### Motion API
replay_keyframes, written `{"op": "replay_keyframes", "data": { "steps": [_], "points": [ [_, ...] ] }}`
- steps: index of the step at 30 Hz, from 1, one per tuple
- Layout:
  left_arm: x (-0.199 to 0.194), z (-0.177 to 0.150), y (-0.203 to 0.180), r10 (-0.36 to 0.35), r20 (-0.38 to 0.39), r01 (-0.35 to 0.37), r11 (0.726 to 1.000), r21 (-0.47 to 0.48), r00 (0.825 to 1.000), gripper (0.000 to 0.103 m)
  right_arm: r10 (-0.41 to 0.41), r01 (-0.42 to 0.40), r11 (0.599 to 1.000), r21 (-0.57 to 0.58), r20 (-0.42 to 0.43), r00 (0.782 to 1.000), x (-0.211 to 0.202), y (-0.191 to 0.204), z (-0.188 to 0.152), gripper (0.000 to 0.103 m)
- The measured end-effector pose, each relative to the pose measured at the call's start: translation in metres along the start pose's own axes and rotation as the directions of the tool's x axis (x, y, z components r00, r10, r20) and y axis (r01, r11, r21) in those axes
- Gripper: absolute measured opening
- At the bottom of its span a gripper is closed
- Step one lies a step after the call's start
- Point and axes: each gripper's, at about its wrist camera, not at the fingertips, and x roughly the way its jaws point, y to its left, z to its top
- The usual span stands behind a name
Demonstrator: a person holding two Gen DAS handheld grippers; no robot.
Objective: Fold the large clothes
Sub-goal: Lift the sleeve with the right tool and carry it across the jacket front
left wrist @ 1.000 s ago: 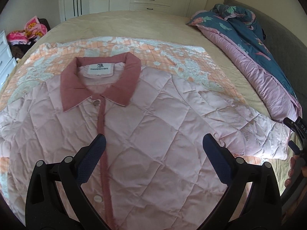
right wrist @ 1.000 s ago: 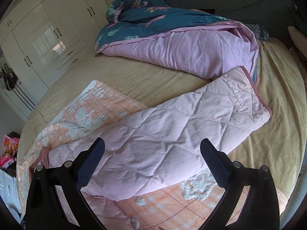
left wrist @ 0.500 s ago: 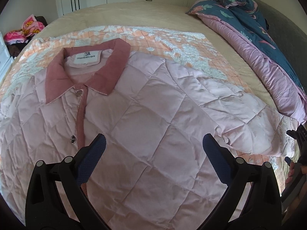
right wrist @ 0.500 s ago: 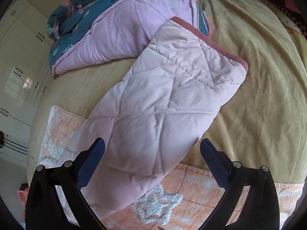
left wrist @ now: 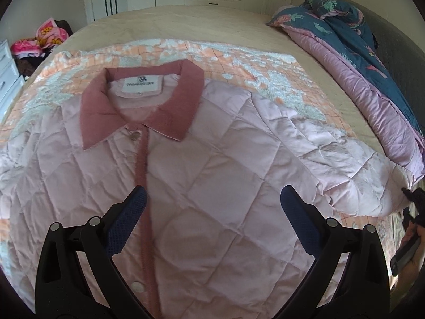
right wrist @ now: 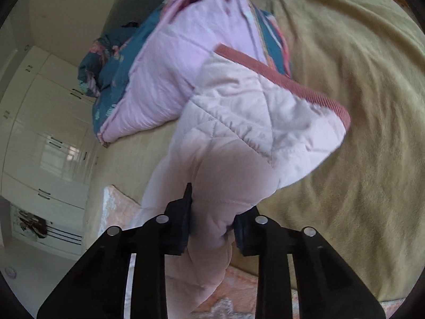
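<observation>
Right tongs (right wrist: 211, 226) just closed, pinching jacket sleeve (right wrist: 239, 133); left tongs (left wrist: 212, 212) open wide above jacket (left wrist: 212, 172) on bed (left wrist: 172, 21).

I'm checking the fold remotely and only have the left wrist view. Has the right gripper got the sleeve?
Observer: Yes. The right gripper has just closed on the sleeve, fabric bunched between its pads.
Operator: Near the cuff?
Observer: No, the cuff lies beyond the grip, free.
Operator: What's under the cuff end?
Observer: The tan bedspread, with the duvet right behind it.
</observation>
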Motion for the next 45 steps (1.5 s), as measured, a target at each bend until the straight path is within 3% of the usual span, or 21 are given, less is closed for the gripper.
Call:
{"op": "replay_keyframes", "data": {
  "steps": [8, 17, 24, 35, 45],
  "points": [
    [-0.044, 0.012, 0.027, -0.005, 0.057, 0.006, 1.000, -0.022, 0.998, 0.095, 0.178, -0.160, 0.957, -0.242, 0.054, 0.982, -0.049, 0.087, -0.022, 0.015],
    [-0.089, 0.027, 0.064, 0.018, 0.111, -0.012, 0.998, -0.055, 0.994, 0.095, 0.348, -0.297, 0.815, -0.497, 0.010, 0.938, -0.108, 0.187, -0.063, 0.015],
    [-0.117, 0.030, 0.083, -0.021, 0.155, 0.035, 0.996, -0.086, 0.988, 0.095, 0.397, -0.338, 0.712, -0.616, -0.045, 0.917, -0.137, 0.246, -0.097, 0.014],
    [-0.141, 0.029, 0.117, -0.042, 0.187, 0.065, 0.991, -0.118, 0.981, 0.095, 0.411, -0.364, 0.618, -0.697, -0.109, 0.905, -0.157, 0.289, -0.134, 0.014],
    [-0.137, 0.015, 0.164, -0.047, 0.181, 0.081, 0.979, -0.186, 0.982, 0.095, 0.408, -0.389, 0.535, -0.750, -0.174, 0.896, -0.162, 0.316, -0.187, 0.014]
  ]
}}
